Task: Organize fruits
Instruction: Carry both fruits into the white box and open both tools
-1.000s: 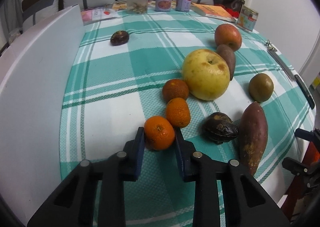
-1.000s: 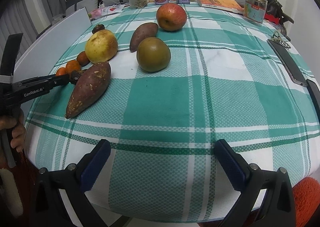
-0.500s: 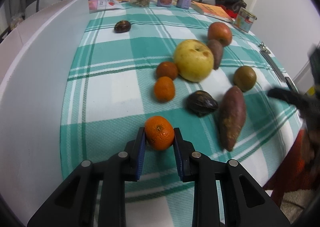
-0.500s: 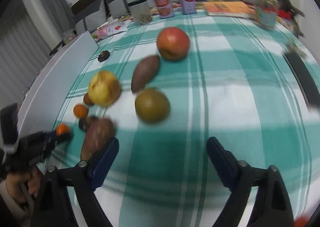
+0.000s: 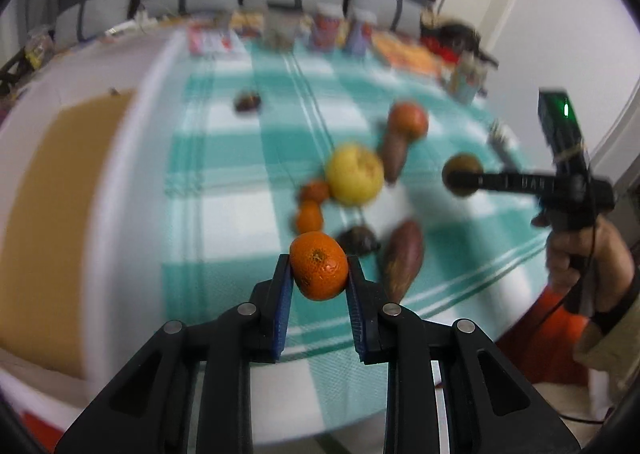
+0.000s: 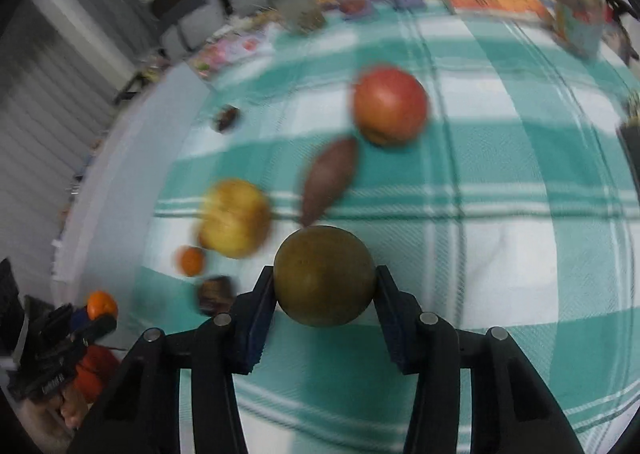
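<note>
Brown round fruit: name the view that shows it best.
Right wrist view: the brown round fruit fills the centre, sharp, between the closing right gripper's pads. The left wrist view shows it small, blurred, partly hidden behind that gripper.

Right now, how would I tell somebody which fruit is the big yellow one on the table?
Start at the green-and-white checked tablecloth and find the diagonal line of produce. The yellow apple lies left of the small sweet potato, just above a small orange. It is the only pale yellow fruit, with brown blotches.
</note>
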Action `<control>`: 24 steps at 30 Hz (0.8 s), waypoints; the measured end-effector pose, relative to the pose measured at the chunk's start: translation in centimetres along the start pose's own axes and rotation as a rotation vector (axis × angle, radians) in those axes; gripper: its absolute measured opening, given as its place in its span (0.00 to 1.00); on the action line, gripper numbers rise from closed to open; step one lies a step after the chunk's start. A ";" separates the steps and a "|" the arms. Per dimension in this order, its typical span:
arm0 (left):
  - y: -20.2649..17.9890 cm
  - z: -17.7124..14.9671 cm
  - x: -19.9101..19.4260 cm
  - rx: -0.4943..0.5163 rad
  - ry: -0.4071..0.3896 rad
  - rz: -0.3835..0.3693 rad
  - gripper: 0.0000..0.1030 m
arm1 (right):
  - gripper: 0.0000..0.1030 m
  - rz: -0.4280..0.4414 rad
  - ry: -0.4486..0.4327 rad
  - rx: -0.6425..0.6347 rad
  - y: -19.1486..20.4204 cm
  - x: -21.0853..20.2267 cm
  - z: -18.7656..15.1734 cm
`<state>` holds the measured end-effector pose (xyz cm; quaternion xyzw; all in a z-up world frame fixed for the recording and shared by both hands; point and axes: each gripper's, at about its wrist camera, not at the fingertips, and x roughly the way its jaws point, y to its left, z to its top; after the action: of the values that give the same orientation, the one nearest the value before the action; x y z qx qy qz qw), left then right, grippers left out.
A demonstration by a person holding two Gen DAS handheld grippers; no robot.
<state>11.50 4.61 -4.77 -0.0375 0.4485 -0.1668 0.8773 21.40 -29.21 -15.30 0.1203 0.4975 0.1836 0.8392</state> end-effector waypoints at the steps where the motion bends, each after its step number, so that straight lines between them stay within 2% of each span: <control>1: 0.6 0.6 -1.3 -0.008 -0.023 0.007 0.25 | 0.47 0.017 -0.008 -0.015 1.1 -0.7 0.4; 5: 5.6 2.6 -7.7 -0.066 -0.131 0.103 0.25 | 0.47 0.167 -0.042 -0.094 9.0 -3.3 2.7; 7: 8.3 2.6 -9.0 -0.094 -0.144 0.173 0.25 | 0.47 0.241 -0.040 -0.142 13.8 -3.3 3.2; 8: 10.1 2.2 -9.3 -0.120 -0.135 0.225 0.25 | 0.47 0.281 -0.029 -0.171 16.6 -2.8 3.4; 11: 14.7 0.6 -8.9 -0.209 -0.087 0.311 0.25 | 0.47 0.374 0.045 -0.249 24.8 0.5 2.8; 12: 16.1 -0.1 -8.5 -0.234 -0.062 0.347 0.25 | 0.47 0.381 0.067 -0.271 26.7 1.5 2.3; 16: 20.3 -2.5 -6.8 -0.332 0.025 0.420 0.25 | 0.47 0.360 0.171 -0.373 34.2 7.0 0.4; 19: 22.3 -3.8 -5.9 -0.397 0.069 0.436 0.26 | 0.47 0.271 0.225 -0.456 37.4 10.8 -1.2; 22: 23.3 -3.9 -5.5 -0.428 0.086 0.448 0.28 | 0.47 0.177 0.264 -0.507 38.9 14.1 -2.2; 23: 23.5 -3.9 -5.6 -0.432 0.081 0.455 0.35 | 0.48 0.147 0.270 -0.520 39.2 15.0 -2.3; 24: 23.5 -3.7 -5.8 -0.433 0.069 0.464 0.47 | 0.51 0.126 0.256 -0.527 39.4 15.1 -2.5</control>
<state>11.51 28.92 -7.57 -0.1142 0.4997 0.1359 0.8478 18.41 12.89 -13.28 -0.0953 0.5259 0.3718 0.7590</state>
